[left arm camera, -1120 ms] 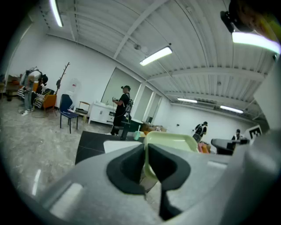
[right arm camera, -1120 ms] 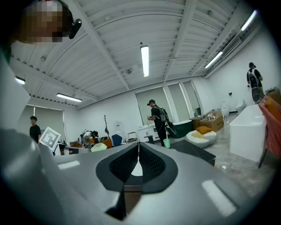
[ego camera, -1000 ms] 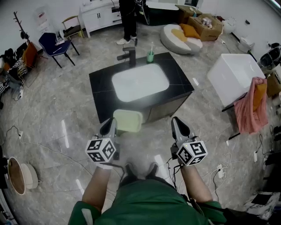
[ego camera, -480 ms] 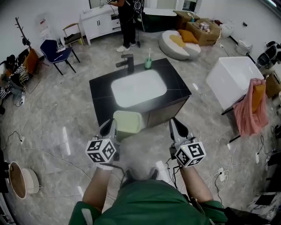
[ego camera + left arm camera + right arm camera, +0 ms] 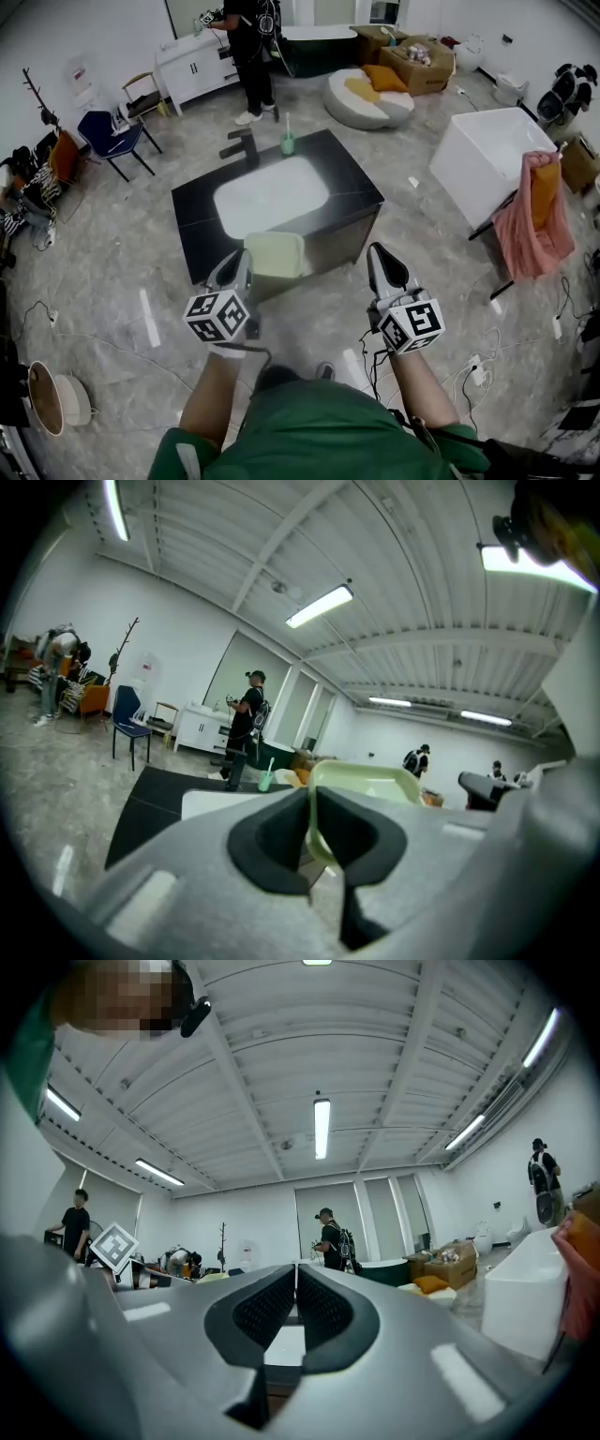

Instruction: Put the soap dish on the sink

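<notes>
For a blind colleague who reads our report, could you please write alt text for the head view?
From above, a person in a green shirt holds a pale green soap dish in the left tongs, close to the near edge of a black sink counter with a white basin. The right tongs, beside it, hold nothing.

I saw a green short-sleeved shirt (image 5: pixel 309 433). Above the shirt, the grey left gripper (image 5: pixel 240 257) and right gripper (image 5: pixel 377 253) each bore a white cube (image 5: pixel 217 316) with black square markers; black cables (image 5: pixel 373 364) trailed under the right.
</notes>
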Action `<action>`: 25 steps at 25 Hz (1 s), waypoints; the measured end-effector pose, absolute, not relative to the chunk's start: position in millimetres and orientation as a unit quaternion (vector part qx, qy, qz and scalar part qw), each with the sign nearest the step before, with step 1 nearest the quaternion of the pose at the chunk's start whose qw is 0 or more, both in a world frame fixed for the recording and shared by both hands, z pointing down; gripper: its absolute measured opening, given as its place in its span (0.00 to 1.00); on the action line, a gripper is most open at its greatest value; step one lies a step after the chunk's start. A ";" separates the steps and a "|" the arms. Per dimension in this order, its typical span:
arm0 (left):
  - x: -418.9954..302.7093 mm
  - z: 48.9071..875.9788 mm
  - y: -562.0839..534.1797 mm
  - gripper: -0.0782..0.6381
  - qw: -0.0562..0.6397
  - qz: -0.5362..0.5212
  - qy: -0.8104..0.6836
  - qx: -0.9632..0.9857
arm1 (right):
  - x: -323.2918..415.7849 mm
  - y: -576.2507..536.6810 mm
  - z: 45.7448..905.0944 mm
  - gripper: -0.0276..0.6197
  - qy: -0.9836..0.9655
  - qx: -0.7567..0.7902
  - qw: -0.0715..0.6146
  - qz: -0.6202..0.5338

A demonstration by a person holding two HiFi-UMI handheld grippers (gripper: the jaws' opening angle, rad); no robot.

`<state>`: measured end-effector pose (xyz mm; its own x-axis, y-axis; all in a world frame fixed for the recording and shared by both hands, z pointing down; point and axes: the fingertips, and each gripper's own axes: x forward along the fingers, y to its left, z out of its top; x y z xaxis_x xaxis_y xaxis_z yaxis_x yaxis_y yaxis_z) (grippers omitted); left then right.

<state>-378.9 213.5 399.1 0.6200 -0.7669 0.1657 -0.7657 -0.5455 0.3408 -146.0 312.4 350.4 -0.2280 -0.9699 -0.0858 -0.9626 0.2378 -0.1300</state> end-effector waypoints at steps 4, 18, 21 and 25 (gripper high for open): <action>-357.5 398.9 211.5 0.14 0.195 0.002 -0.439 0.877 | -113.5 313.9 359.4 0.05 0.772 -0.629 0.083 -0.045; -296.8 444.5 97.4 0.14 0.229 0.015 -0.421 0.878 | -42.4 221.3 399.3 0.05 0.739 -0.667 0.053 -0.076; -283.9 450.6 53.1 0.14 0.238 0.010 -0.411 0.880 | -28.7 180.2 397.7 0.05 0.731 -0.677 0.042 -0.074; -267.3 459.8 -2.5 0.14 0.254 0.001 -0.399 0.881 | -25.6 130.9 396.1 0.05 0.728 -0.681 0.011 -0.076</action>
<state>-267.3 -2.5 459.8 0.6816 -0.7028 0.2037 -0.7035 -0.5529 0.4465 -25.6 130.9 396.1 -0.0727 -0.9936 0.0869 -0.9901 0.0614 -0.1259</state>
